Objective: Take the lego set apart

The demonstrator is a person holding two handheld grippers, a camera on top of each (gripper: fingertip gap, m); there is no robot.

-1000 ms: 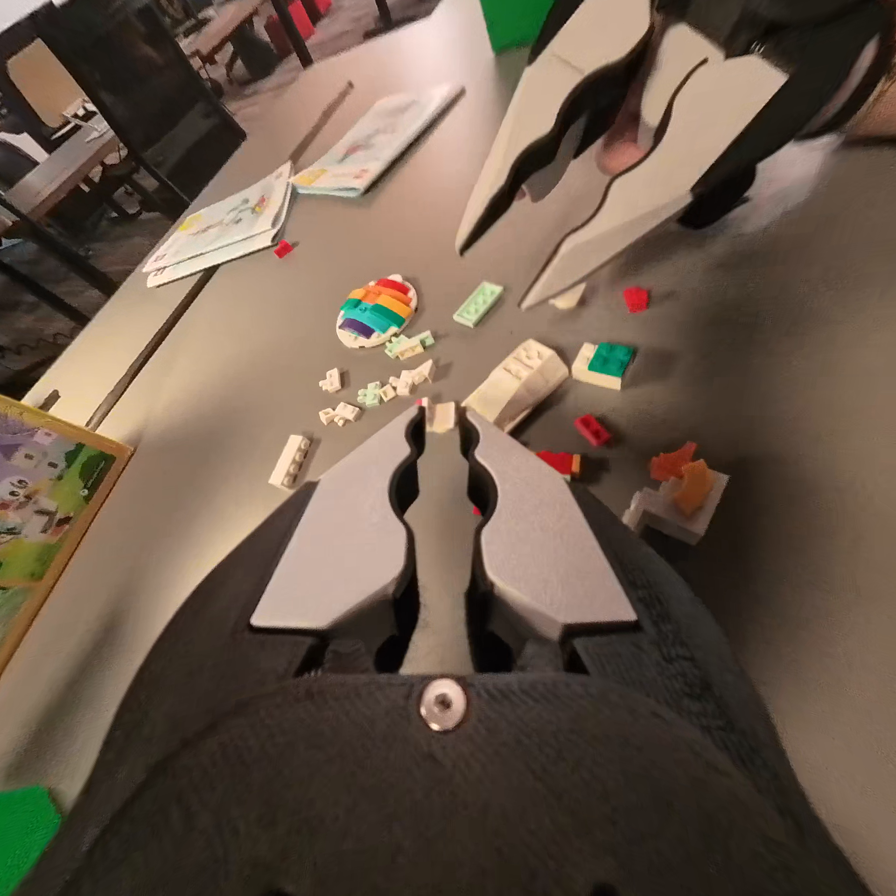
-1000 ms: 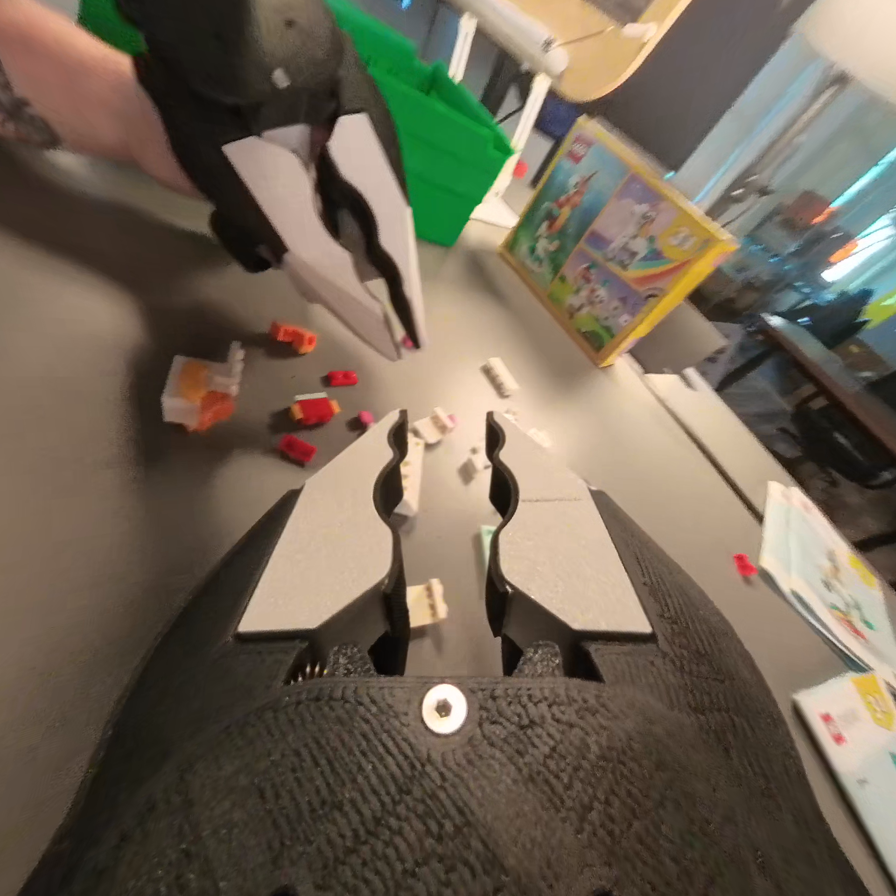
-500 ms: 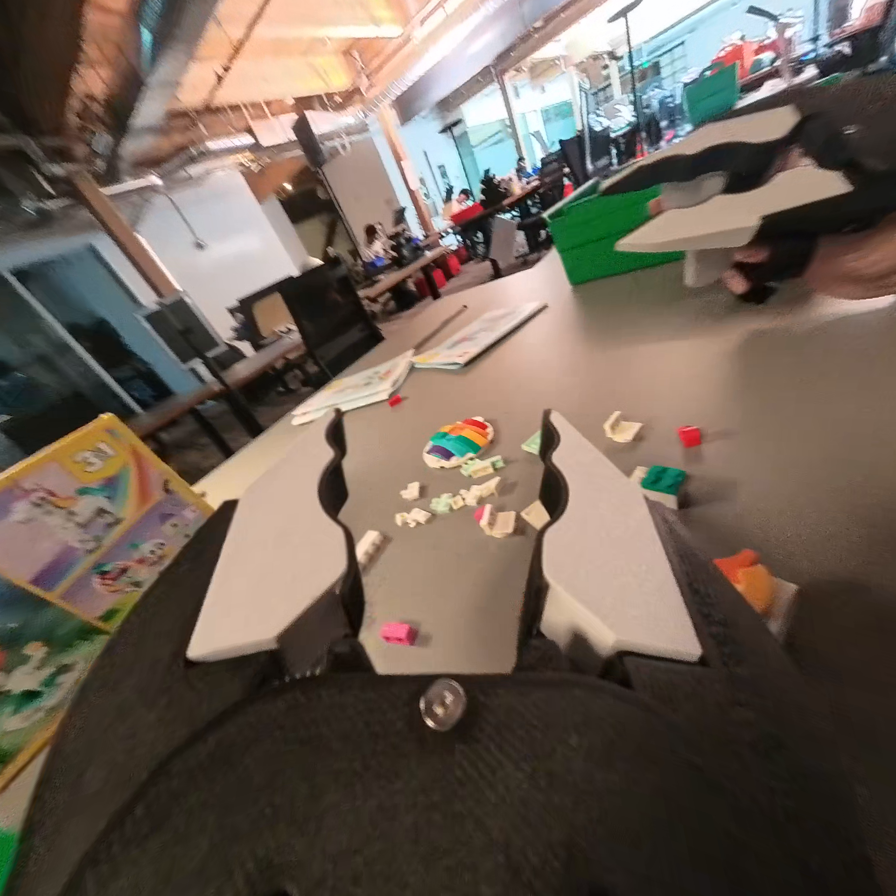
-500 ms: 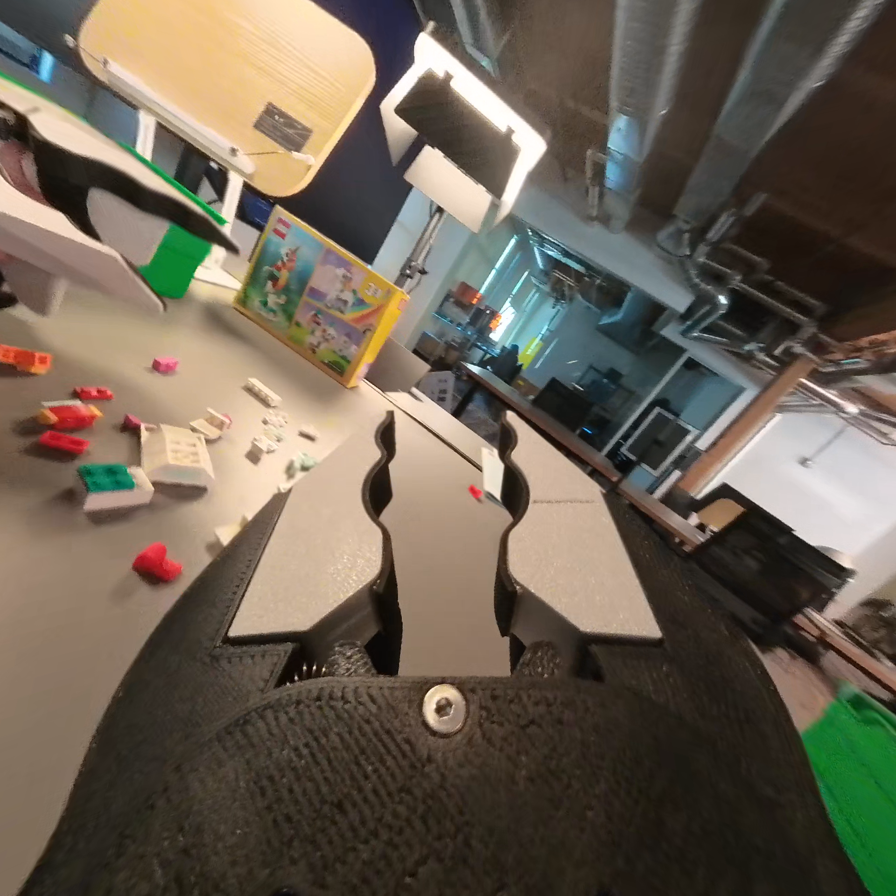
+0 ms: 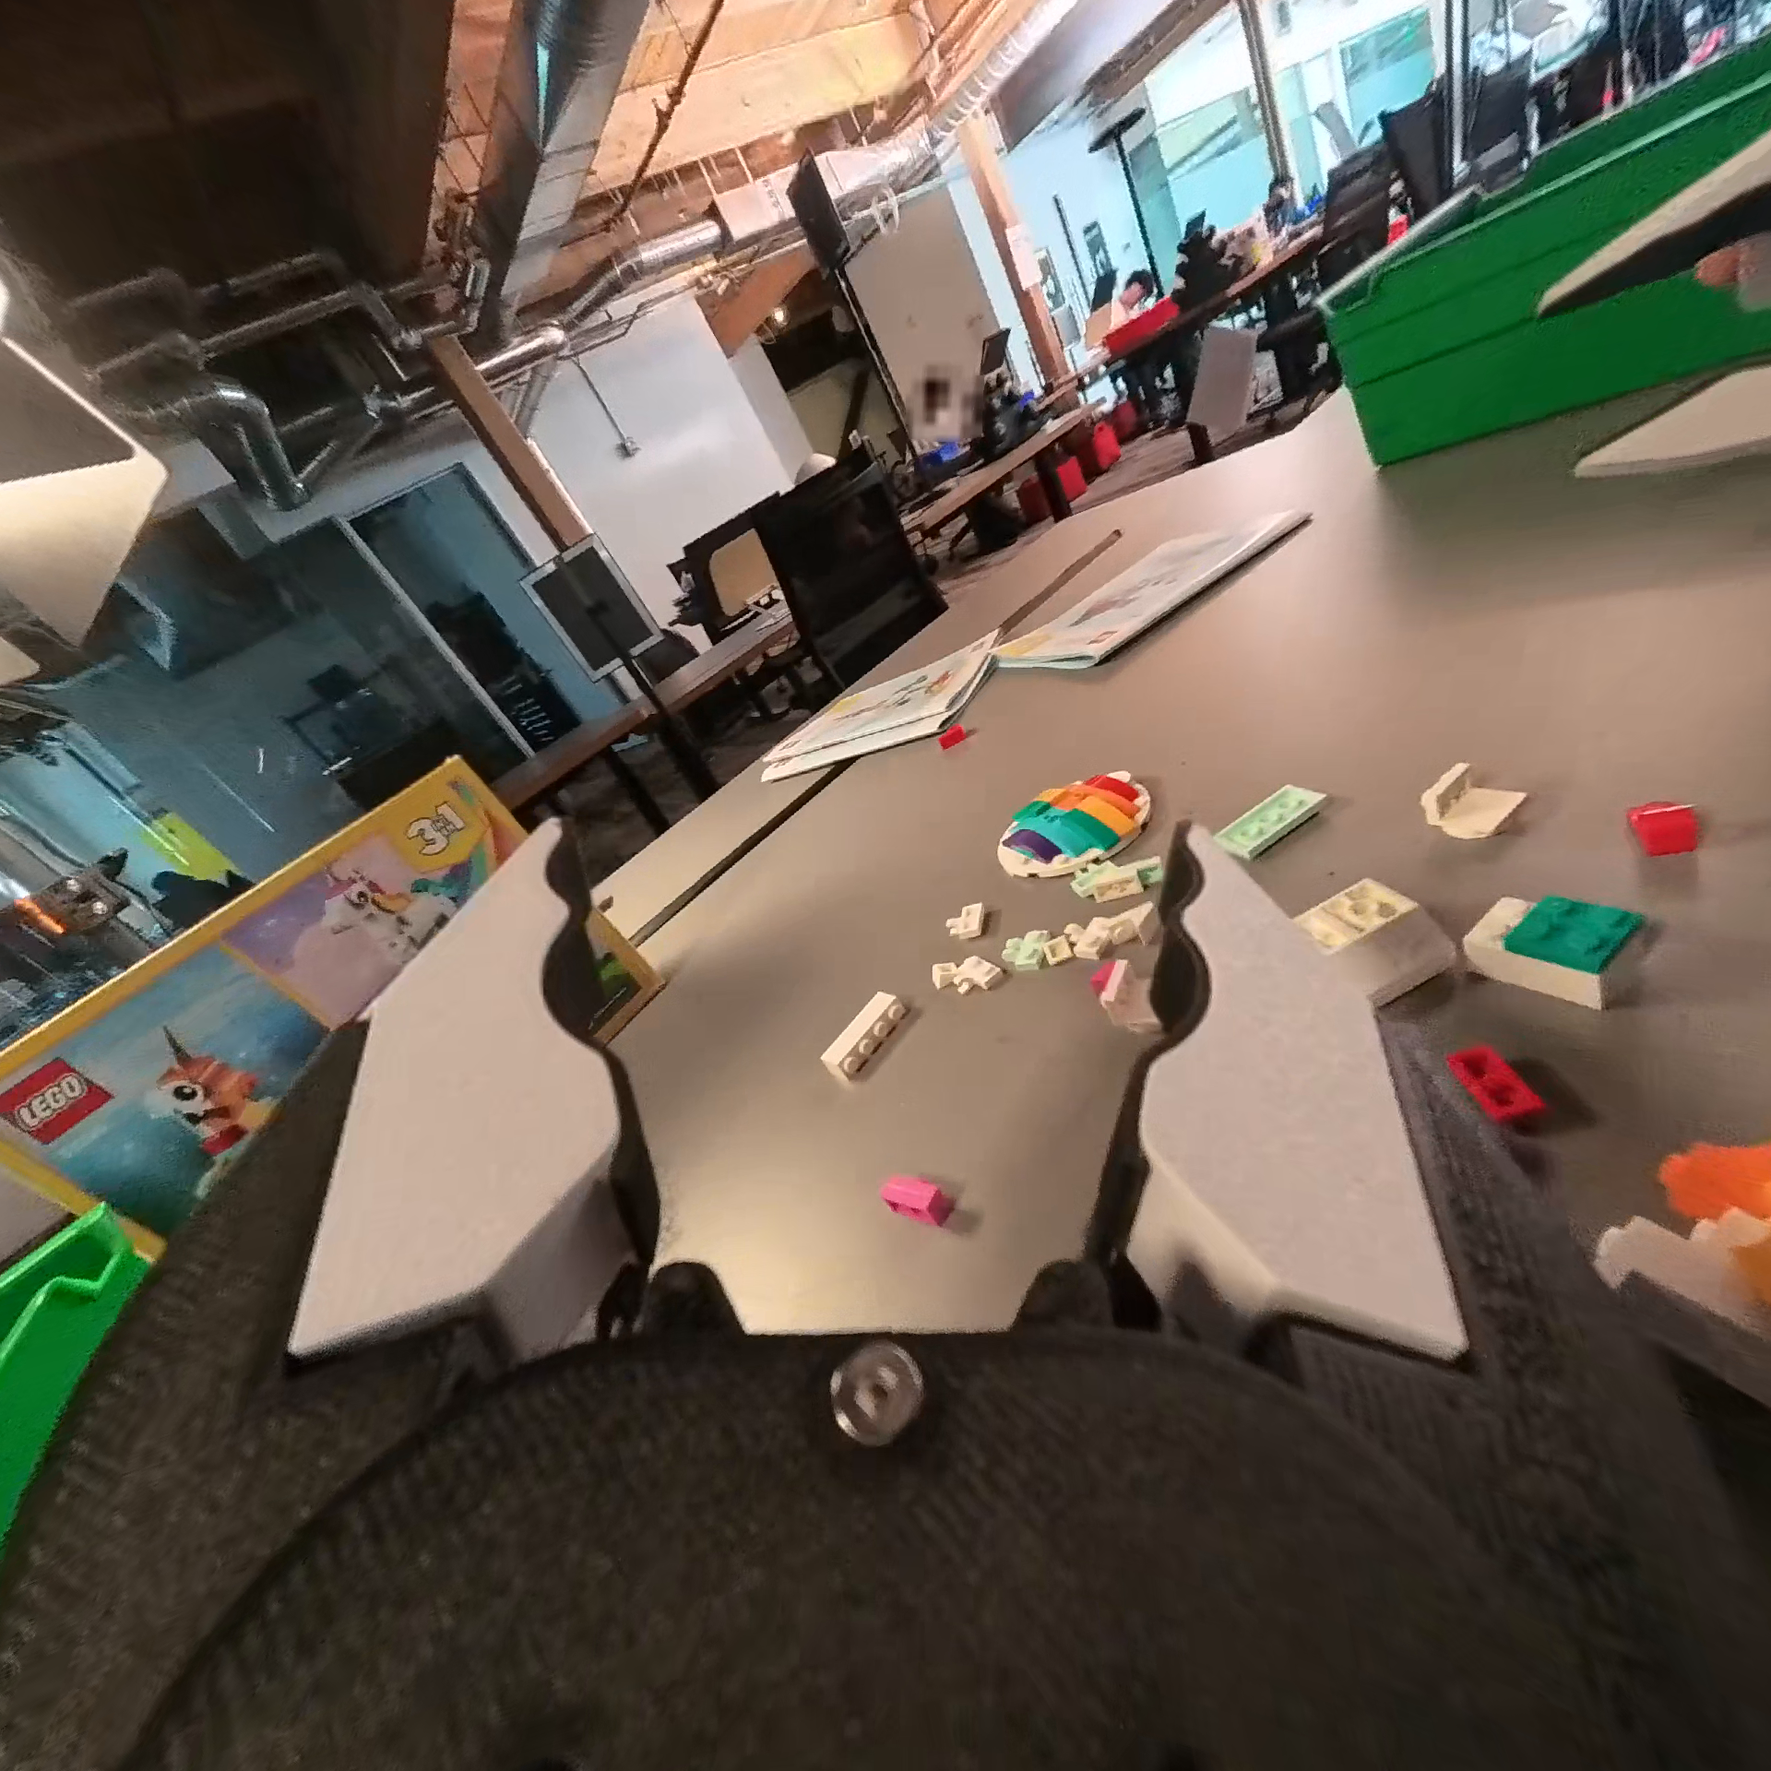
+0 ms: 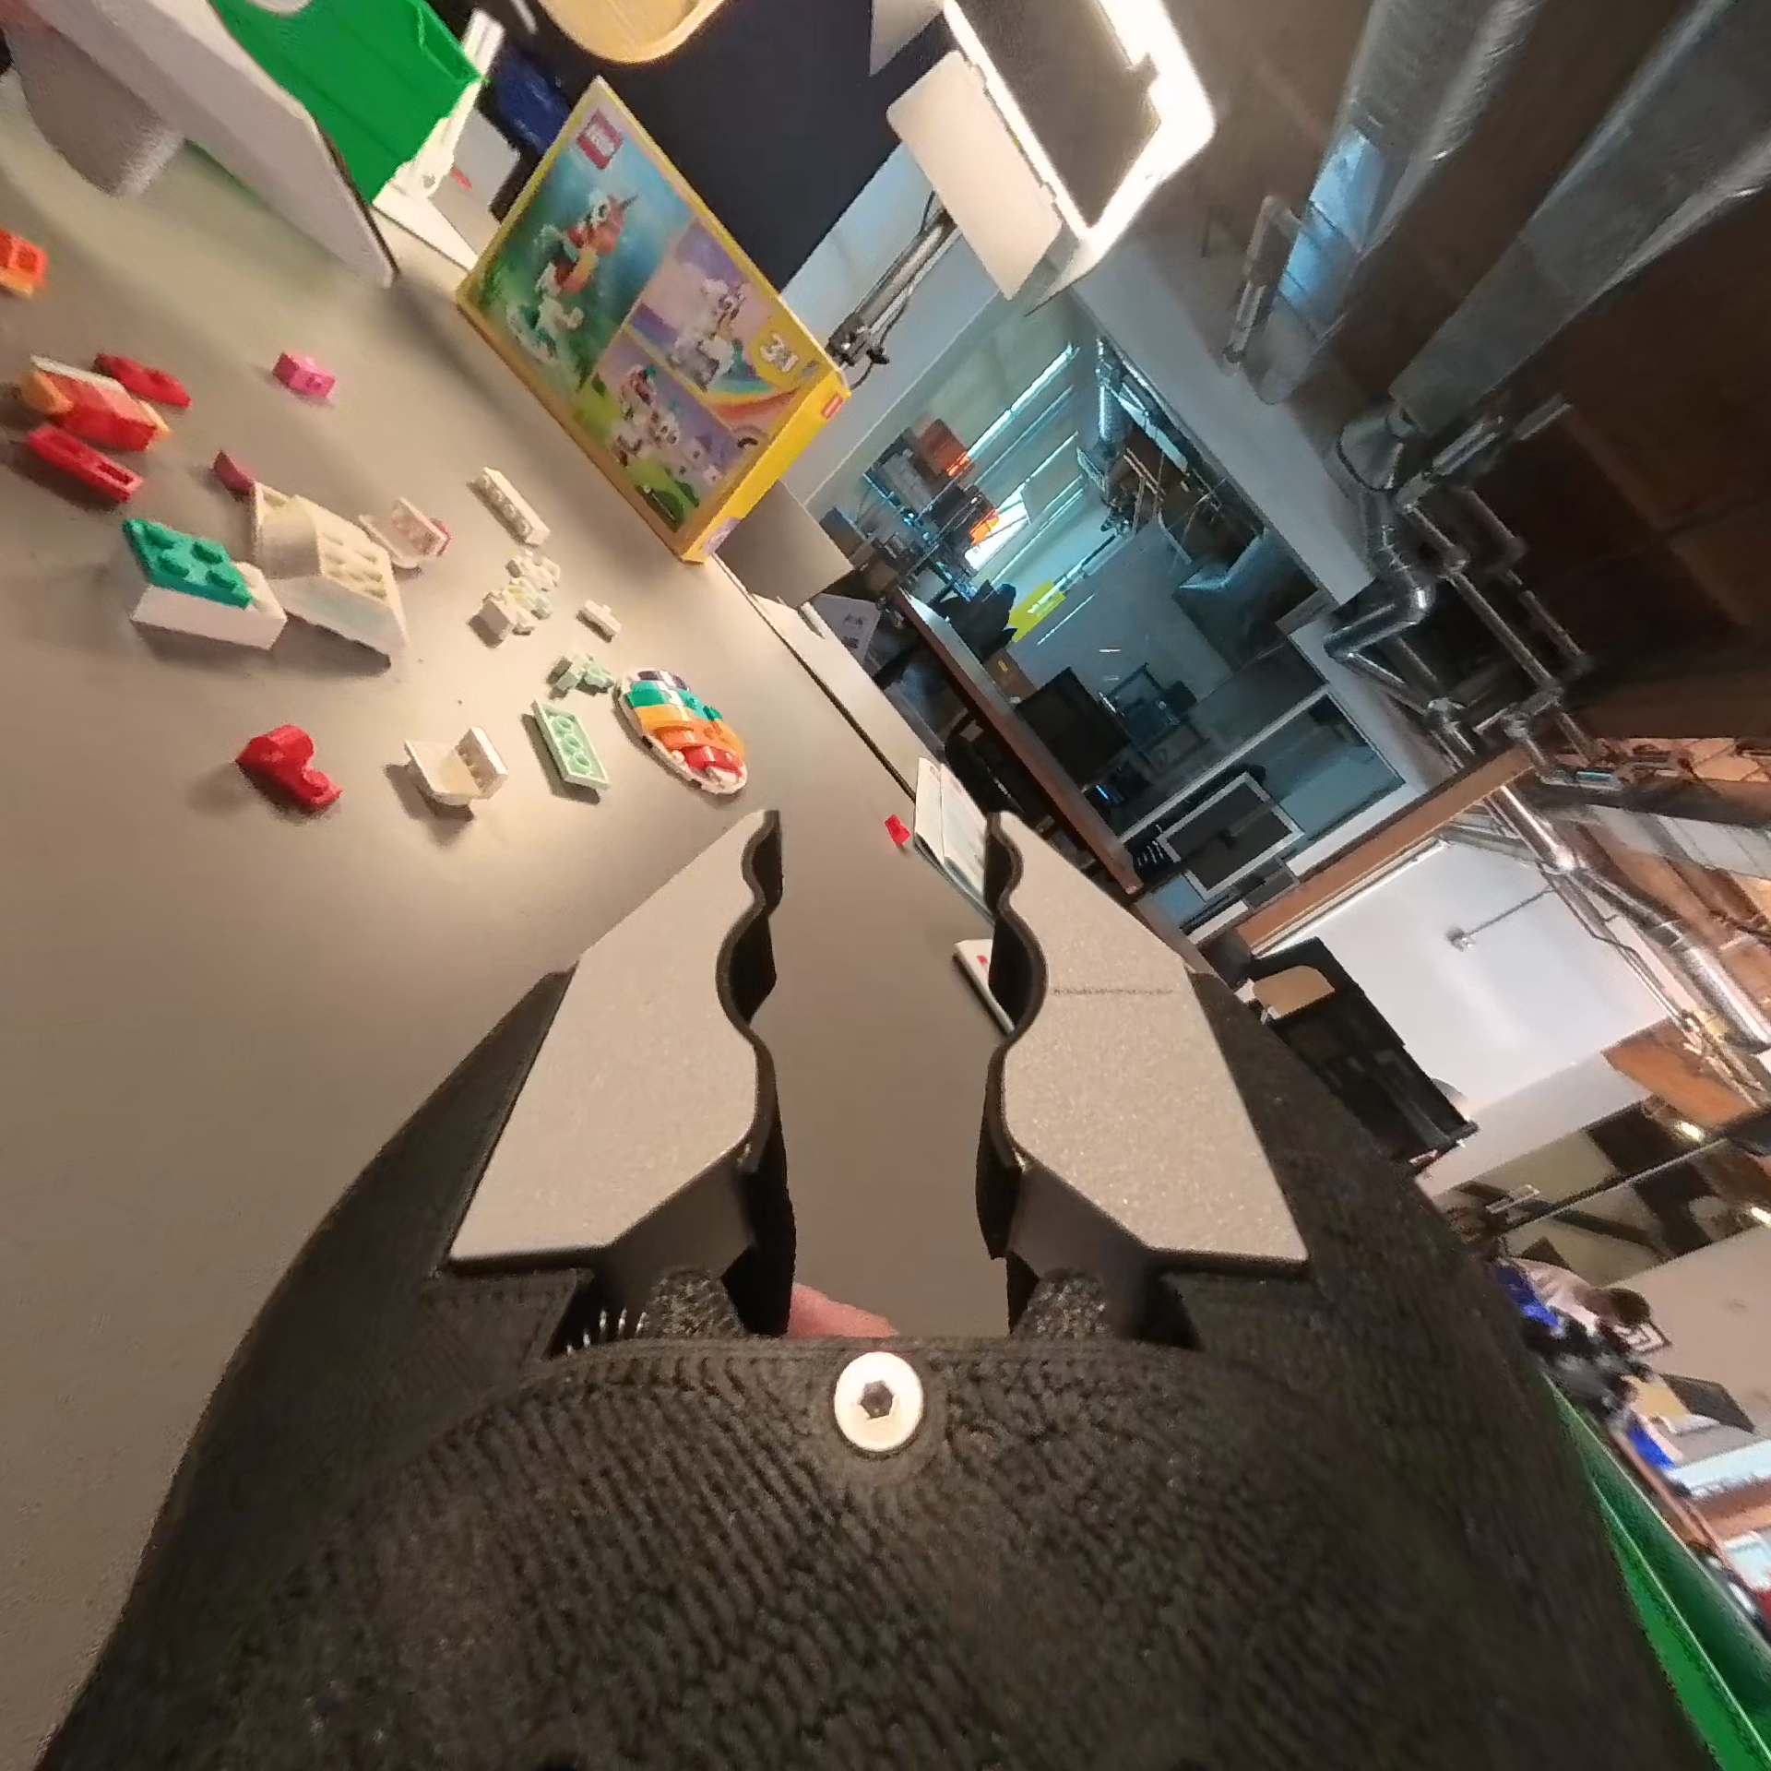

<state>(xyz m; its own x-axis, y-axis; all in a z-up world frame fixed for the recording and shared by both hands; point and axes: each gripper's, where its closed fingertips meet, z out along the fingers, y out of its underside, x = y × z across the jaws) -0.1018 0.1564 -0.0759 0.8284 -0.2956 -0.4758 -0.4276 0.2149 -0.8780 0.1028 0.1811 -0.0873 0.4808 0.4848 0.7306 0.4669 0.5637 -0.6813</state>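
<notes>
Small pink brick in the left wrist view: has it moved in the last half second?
No. The small pink brick lies on the grey table, same spot relative to the long white four-stud plate; only the camera shifted, left tongs open.

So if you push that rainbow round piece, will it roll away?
Probably not: the rainbow round piece lies flat on the table, so it would likely slide. Its coloured tiles look stacked on a white base, so a hard squeeze might pop some off.

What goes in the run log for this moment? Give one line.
left tool open, empty | right tool open, empty | pink brick loose on table | rainbow piece still assembled
</notes>
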